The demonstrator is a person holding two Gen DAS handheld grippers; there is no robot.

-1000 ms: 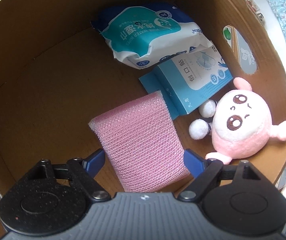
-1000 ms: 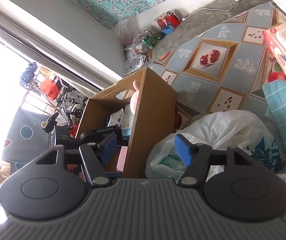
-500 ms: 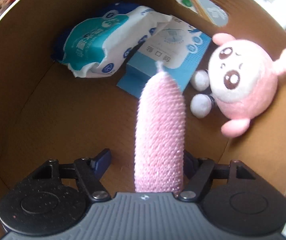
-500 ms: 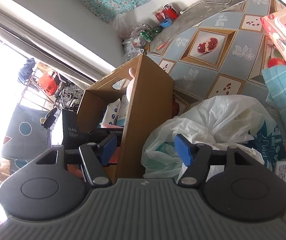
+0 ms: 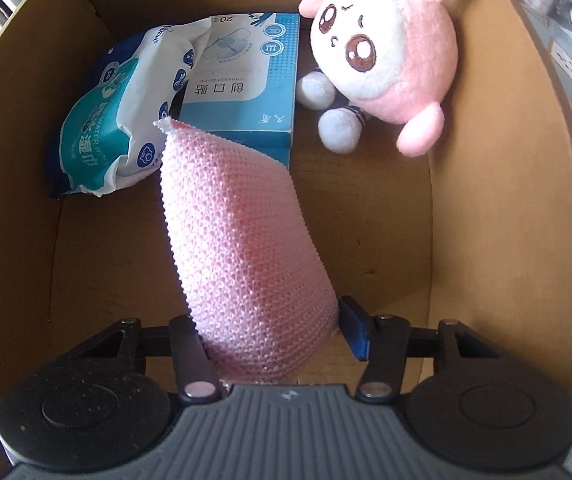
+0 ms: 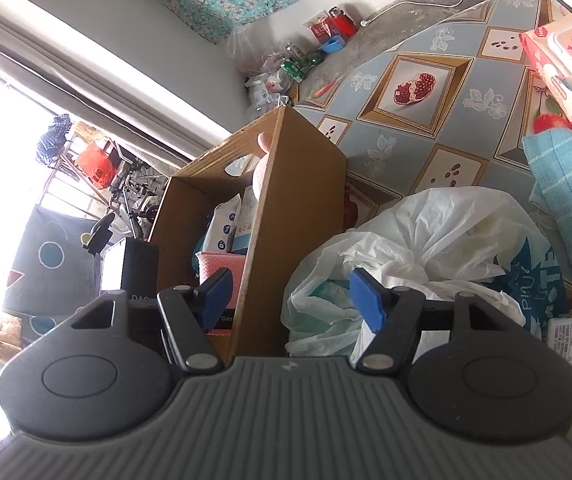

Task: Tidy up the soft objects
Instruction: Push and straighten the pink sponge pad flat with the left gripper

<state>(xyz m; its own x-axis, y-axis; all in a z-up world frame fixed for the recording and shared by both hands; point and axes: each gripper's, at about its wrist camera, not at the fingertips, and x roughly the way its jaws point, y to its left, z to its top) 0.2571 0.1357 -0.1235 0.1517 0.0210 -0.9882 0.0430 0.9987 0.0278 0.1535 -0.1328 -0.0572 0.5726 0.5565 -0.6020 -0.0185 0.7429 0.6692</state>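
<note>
Pink mesh sponge point(image 5: 242, 248) hangs upright from your left gripper point(image 5: 274, 336), whose jaws have just been closing on it; both pads now press its near end, so it is held, pointing straight down into the cardboard box point(image 5: 505, 200). Below and beyond the sponge's far tip lie a wipes pack point(image 5: 114, 120) and, overlapping it, a blue carton point(image 5: 246, 80); a pink plush point(image 5: 389, 48) leans in the corner just beside the carton. The bare floor of the box nearest you is free. Your right gripper point(image 6: 289, 296) stands apart from the box, jaws parted and empty, above a white plastic bag point(image 6: 425, 248). On the patterned tablecloth point(image 6: 405, 140) beyond, a teal cloth point(image 6: 569, 200) and a red-and-white wipes pack point(image 6: 557, 52) lie outside the box. Judged from this layout, the task is partly done: three items are boxed, the sponge is over the box but not yet let go, and the cloth, the red-and-white pack and perhaps the bag appear to remain.
</note>
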